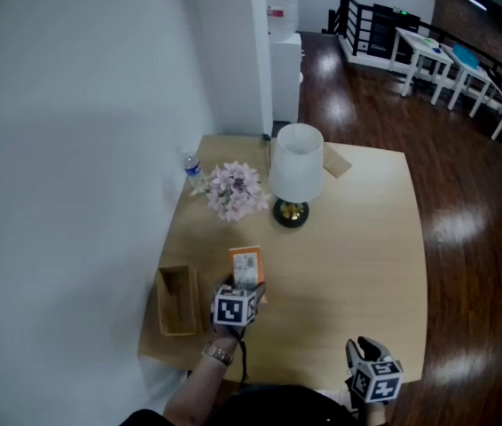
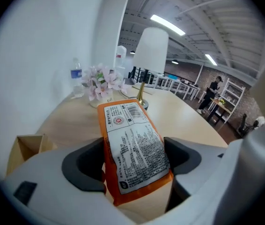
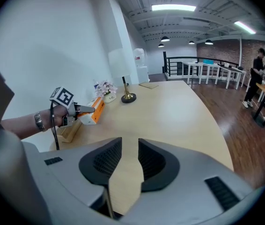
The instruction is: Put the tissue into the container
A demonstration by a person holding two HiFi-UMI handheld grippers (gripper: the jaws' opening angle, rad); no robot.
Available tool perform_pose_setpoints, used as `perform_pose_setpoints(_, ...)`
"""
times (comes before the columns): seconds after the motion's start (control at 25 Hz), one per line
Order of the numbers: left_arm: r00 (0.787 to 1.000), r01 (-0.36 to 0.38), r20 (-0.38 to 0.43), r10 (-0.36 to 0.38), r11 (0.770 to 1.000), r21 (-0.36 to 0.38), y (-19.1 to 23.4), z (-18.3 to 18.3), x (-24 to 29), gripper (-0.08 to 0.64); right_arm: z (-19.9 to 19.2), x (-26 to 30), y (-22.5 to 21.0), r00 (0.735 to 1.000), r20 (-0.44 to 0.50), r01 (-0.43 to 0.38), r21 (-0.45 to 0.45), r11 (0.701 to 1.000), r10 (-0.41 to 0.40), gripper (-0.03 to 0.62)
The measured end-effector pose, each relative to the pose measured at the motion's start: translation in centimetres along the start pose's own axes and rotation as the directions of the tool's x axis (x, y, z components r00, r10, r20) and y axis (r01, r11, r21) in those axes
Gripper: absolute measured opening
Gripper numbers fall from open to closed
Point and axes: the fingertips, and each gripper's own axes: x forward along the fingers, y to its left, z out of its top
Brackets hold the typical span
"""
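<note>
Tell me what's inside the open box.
Nothing shows inside the box: only bare brown floor. Its walls hide part of the bottom. The tissue pack is outside.

Print on the tissue pack (image 2: 133, 149) is too small to read.

Table (image 1: 366, 238): pale wood, against wall | container (image 1: 178, 300): just left of left gripper (image 1: 253, 284), open top | lamp (image 1: 295, 177): ahead of gripper | flowers (image 1: 233, 190), bottle (image 1: 193, 170): ahead-left, near wall | card (image 1: 336, 161): beyond lamp
</note>
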Motion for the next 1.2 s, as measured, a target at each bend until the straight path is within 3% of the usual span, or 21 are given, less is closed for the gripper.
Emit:
perform_pose_setpoints(0.12,0.999,0.006,0.041,-0.007,1.0,0.029,-1.1,-0.4,-3.4,0.41,0.8,0.4,0.9,1.0,0.008,-0.028,-0.024,0.999,0.028,0.114)
perform_pose_setpoints(0.28,0.998,-0.012,0.056,0.011,1.0,0.016,-0.5,-2.0,-8.1,0.41,1.4,1.1,2.4,0.997,0.006,-0.073,-0.063,0.995,0.074,0.114)
perform_pose_setpoints(0.48,0.994,-0.092,0.054,0.094,0.995,-0.025,4.1,-4.3,-12.9,0.408,2.2,2.7,5.1,0.989,-0.005,-0.145,-0.119,0.982,0.145,0.114)
perform_pose_setpoints(0.64,0.979,-0.2,0.021,0.201,0.978,-0.063,10.6,-6.0,-15.6,0.408,2.8,3.4,6.8,0.983,-0.01,-0.182,-0.15,0.972,0.182,0.114)
perform_pose_setpoints(0.8,0.974,-0.227,-0.025,0.226,0.972,-0.067,16.1,-7.1,-15.6,0.408,3.0,4.0,7.7,0.979,-0.017,-0.203,-0.159,0.966,0.203,0.114)
perform_pose_setpoints(0.96,0.985,-0.172,-0.04,0.17,0.984,-0.054,17.5,-7.8,-13.8,0.408,3.0,4.2,8.1,0.978,-0.026,-0.209,-0.159,0.965,0.208,0.114)
perform_pose_setpoints(1.08,0.981,-0.187,-0.055,0.185,0.982,-0.037,18.2,-8.4,-12.1,0.411,2.7,4.3,8.0,0.979,-0.035,-0.205,-0.153,0.967,0.201,0.114)
perform_pose_setpoints(1.2,0.973,-0.229,-0.045,0.227,0.972,-0.047,19.0,-8.9,-11.0,0.501,2.7,4.3,7.7,0.981,-0.03,-0.192,-0.144,0.971,0.189,0.114)
